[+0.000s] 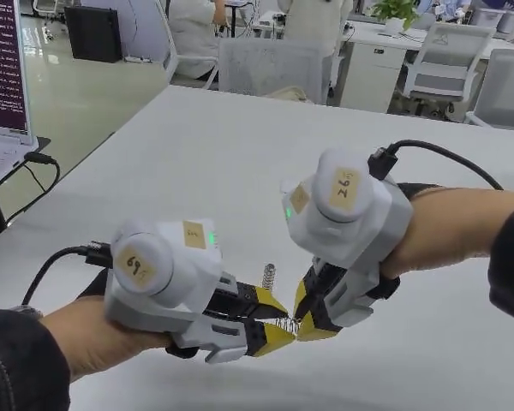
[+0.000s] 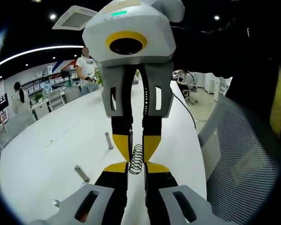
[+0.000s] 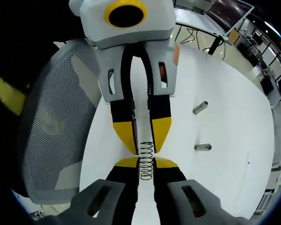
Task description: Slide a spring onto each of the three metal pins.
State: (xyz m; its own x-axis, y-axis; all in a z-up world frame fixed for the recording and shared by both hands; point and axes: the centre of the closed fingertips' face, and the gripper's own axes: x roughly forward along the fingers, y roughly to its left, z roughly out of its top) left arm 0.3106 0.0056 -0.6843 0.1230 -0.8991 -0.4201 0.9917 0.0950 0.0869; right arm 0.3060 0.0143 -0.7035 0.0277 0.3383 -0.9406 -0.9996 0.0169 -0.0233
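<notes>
A short steel spring point(image 1: 284, 324) hangs between the two grippers just above the white table point(image 1: 240, 154). My left gripper point(image 1: 272, 332) comes in from the left and my right gripper point(image 1: 305, 325) from the right, yellow tips meeting. In the left gripper view, the left gripper point(image 2: 136, 168) pinches the spring point(image 2: 136, 158) at its near end and the right gripper point(image 2: 136, 144) pinches the far end. The right gripper view shows the same spring point(image 3: 146, 161) in the right gripper point(image 3: 146, 164). A bare metal pin point(image 2: 108, 140) and a spring-wrapped pin point(image 2: 82, 173) rest on the table.
Two spring-covered pins point(image 3: 200, 107) point(image 3: 203, 147) lie on the table to one side; one point(image 1: 269, 276) stands just behind the tips. A grey mesh chair point(image 3: 61, 122) is by the table edge. A laptop point(image 1: 0, 77) sits far left. Office chairs point(image 1: 445, 60) stand behind.
</notes>
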